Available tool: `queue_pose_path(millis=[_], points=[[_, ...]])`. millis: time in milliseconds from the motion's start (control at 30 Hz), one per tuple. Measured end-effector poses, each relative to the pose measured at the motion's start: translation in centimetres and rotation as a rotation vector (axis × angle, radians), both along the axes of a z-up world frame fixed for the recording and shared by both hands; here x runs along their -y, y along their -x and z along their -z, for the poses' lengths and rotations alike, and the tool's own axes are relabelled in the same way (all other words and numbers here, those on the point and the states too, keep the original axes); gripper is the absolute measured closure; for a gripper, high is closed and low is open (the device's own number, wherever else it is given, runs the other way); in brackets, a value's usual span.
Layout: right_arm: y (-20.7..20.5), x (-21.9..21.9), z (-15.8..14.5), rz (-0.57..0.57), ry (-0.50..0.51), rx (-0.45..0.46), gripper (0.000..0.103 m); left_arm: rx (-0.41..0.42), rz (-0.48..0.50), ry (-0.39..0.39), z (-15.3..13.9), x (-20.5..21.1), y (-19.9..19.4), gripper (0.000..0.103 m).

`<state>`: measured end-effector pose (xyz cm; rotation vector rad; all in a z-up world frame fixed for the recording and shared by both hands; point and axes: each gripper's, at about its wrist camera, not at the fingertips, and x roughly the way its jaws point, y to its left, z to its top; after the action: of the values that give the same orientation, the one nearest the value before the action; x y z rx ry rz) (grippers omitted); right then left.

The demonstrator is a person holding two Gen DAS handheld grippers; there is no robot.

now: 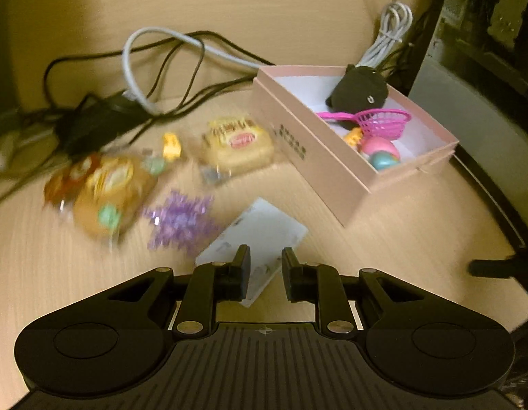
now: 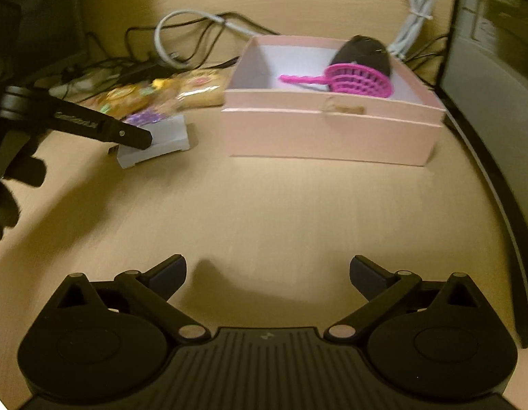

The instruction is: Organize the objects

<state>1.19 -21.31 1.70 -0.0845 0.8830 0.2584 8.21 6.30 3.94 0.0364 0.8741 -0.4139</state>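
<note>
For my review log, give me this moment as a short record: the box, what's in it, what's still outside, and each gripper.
box: pink box, open, on the wooden table
in box: black plush toy, pink plastic basket, colourful balls
outside box: two snack packets, purple tinsel piece, small white box
left gripper: jaws narrow, over the small white box, nothing clamped
right gripper: jaws wide open, empty, above bare table
clutter: cables behind the items
</note>
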Motion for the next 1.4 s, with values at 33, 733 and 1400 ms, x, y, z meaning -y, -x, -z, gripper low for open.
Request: queue_pose_path(millis=[33, 733, 1400], points=[[0.1, -0.3, 0.1, -0.009, 0.001, -0.001, 0.000, 0.002, 0.000, 0.000, 0.0, 0.0, 0.6, 0.081], [2.0, 0.5, 0.8, 0.017, 0.016, 0.025, 0.000, 0.101, 0.168, -0.132, 0.7, 3.7, 7.9, 0.041], [2.1, 0.7, 0.8, -0.021, 0.015, 0.035, 0.000, 0.085, 0.047, -0.068, -1.0, -2.0, 10.1, 0.043]])
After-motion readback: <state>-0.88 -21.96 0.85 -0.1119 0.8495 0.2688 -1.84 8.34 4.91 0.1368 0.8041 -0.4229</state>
